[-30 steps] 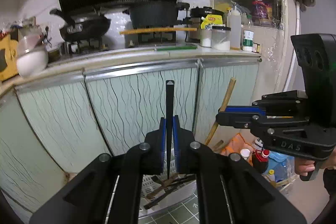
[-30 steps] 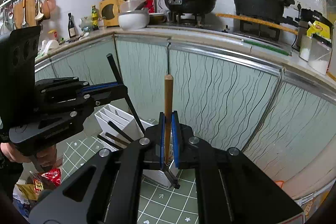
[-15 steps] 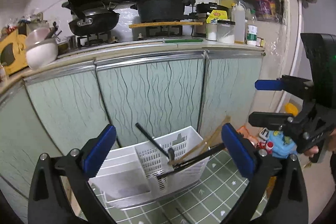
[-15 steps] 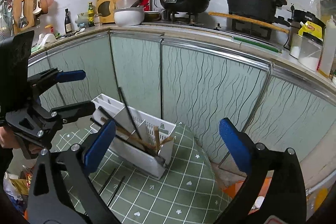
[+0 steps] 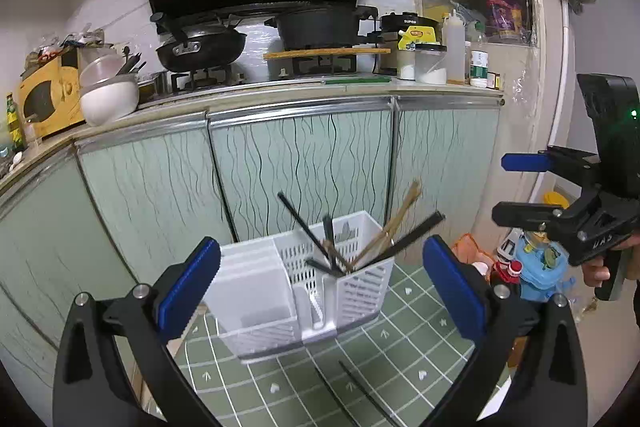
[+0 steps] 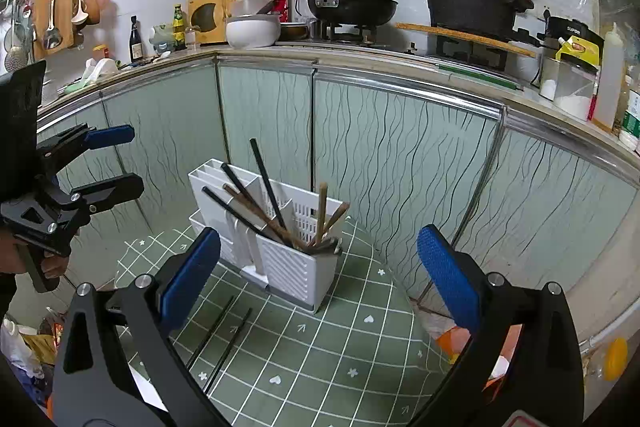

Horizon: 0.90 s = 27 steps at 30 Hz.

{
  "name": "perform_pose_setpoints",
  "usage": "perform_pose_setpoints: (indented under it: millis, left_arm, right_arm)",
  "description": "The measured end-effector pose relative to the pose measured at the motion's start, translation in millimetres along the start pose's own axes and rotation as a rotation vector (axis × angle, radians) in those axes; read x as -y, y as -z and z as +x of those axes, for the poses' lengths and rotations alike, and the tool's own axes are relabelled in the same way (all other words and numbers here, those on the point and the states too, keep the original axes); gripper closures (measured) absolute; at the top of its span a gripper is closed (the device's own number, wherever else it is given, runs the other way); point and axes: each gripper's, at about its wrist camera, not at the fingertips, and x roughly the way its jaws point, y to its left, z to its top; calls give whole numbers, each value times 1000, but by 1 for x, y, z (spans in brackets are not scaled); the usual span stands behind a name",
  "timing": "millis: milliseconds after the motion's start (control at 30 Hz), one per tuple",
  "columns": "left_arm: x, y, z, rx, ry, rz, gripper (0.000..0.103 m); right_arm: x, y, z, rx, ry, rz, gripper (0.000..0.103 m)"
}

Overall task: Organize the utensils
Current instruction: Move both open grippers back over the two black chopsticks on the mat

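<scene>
**Both grippers have let go; the chopsticks they carried now stand in the holder.**

Nearest, the left gripper (image 5: pixel 320 283) and the right gripper (image 6: pixel 318 275) gape fully wide with nothing between their blue pads, where a second ago each pinched one chopstick upright; that pair is delivered. Two black chopsticks (image 6: pixel 220 337) lie loose on the green checked mat (image 6: pixel 320 355), likely next to collect. Beyond them the white holder (image 5: pixel 304 291) carries black and wooden sticks (image 5: pixel 392 231) leaning crosswise in its slotted compartment, which could snag a new one going in. Behind stand the cabinet doors (image 5: pixel 300 163), close to the holder, then the stove with pans (image 5: pixel 200 47).
</scene>
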Motion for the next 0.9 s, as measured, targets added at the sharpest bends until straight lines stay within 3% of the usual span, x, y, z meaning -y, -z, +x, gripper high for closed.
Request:
perform_pose_setpoints:
  millis: [200, 500, 700, 900]
  left_arm:
    - [-6, 26, -26, 0, -10, -44, 4]
    - [-2, 67, -53, 6, -60, -30, 4]
    - [-3, 103, -56, -19, -58, -50, 4]
    - [-5, 136, -54, -47, -37, -93, 4]
  right_arm:
    - [-9, 22, -17, 8, 12, -7, 9]
    - [-20, 61, -32, 13, 37, 16, 9]
    - [-34, 97, -33, 4, 95, -37, 9]
    - [-42, 129, -30, -3, 81, -36, 9]
